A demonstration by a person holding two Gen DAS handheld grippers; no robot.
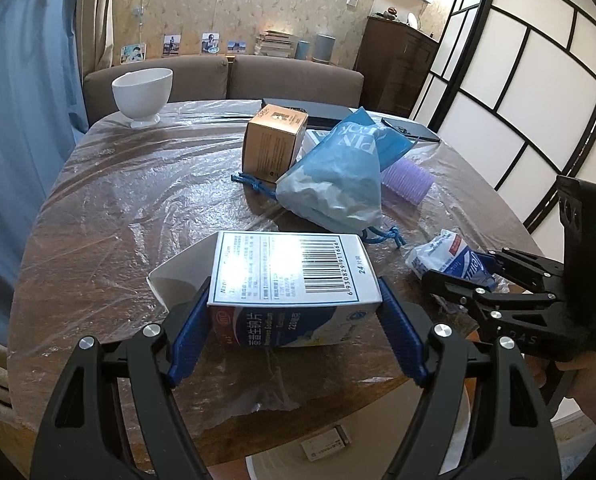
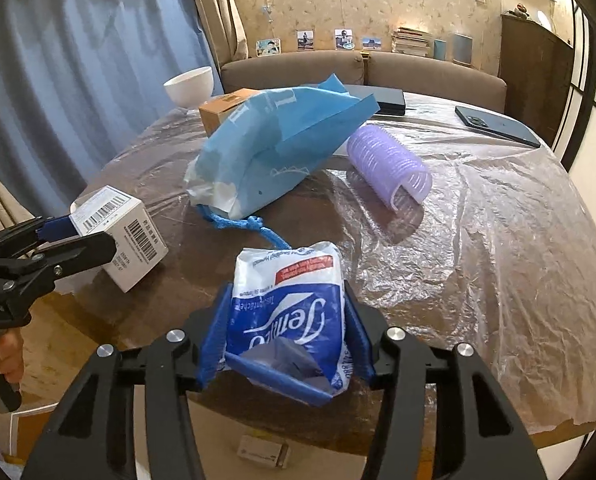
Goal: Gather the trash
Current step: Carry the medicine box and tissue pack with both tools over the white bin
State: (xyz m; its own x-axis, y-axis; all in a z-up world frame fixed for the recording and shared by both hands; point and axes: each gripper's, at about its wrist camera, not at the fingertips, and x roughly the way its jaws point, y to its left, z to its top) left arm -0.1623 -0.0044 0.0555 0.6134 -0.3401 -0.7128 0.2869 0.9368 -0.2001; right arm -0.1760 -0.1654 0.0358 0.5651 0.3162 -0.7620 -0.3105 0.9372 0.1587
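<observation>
My left gripper [image 1: 293,308] is shut on a white and blue medicine box [image 1: 289,276] with an open flap, held at the near edge of the round table [image 1: 109,216]. The box also shows in the right wrist view [image 2: 121,236]. My right gripper [image 2: 285,328] is shut on a blue and white tissue packet [image 2: 289,312], also at the near edge; the packet shows at the right in the left wrist view [image 1: 446,258]. A white bin [image 1: 293,460] with a small carton inside sits below the table edge, under both grippers.
On the plastic-covered table lie a blue drawstring bag [image 2: 273,148], a purple hair roller [image 2: 386,166], a brown cardboard box [image 1: 273,142], a white bowl [image 1: 141,94], a phone [image 2: 498,126] and a dark flat box [image 2: 382,98]. A sofa stands behind.
</observation>
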